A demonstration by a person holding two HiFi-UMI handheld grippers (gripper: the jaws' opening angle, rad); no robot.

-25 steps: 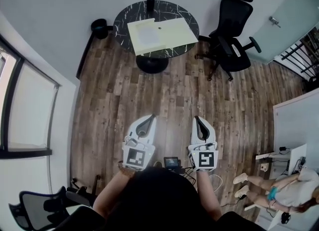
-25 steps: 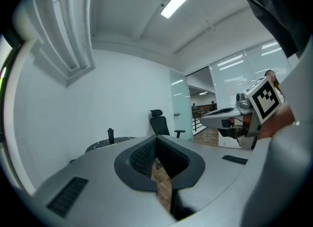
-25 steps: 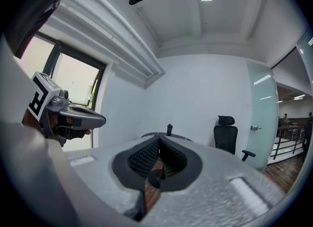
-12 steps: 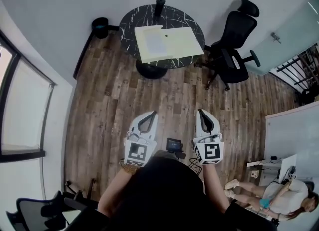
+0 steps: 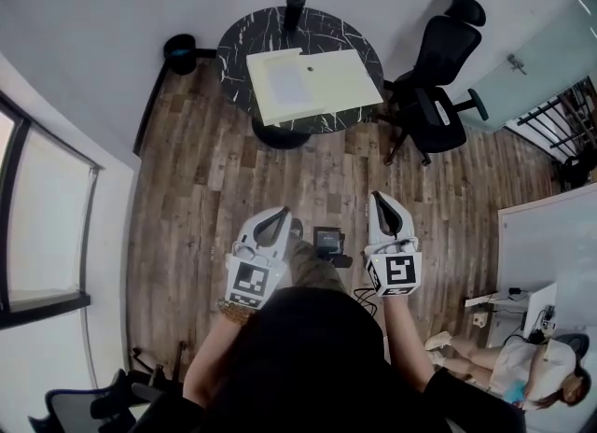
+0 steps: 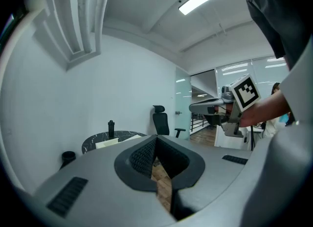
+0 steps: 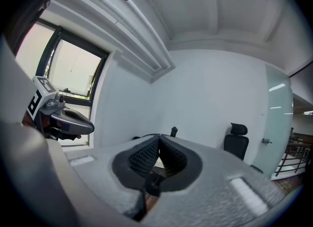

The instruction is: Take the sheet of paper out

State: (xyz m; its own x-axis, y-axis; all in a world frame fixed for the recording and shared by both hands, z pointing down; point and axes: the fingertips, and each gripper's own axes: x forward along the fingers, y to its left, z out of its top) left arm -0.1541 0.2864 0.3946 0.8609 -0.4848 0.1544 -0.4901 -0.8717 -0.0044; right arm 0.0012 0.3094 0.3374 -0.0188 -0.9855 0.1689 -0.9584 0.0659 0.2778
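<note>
I hold the left gripper (image 5: 277, 214) and the right gripper (image 5: 380, 200) side by side, low over the wood floor (image 5: 215, 160), both pointing toward the table (image 5: 238, 44). Left gripper view: jaws clenched, ribbed pads meeting at the tips, nothing between them. Right gripper view: same, jaws pressed together and empty.

The sheet of paper (image 5: 284, 86) is well apart from both grippers. It lies flat on the left part of a pale yellow folder (image 5: 336, 76) on the round black marble-pattern table. The folder looks open, but I can't tell whether the sheet is tucked in or just lying on top. A black bottle (image 5: 296, 6) stands upright at the table's far edge, beyond the folder. A black office chair (image 5: 434, 95) sits just beside the table on the right, and a black bin (image 5: 177, 48) is on the floor by the wall on the left. A person (image 5: 532, 370) sits at the lower right edge of the head view.
</note>
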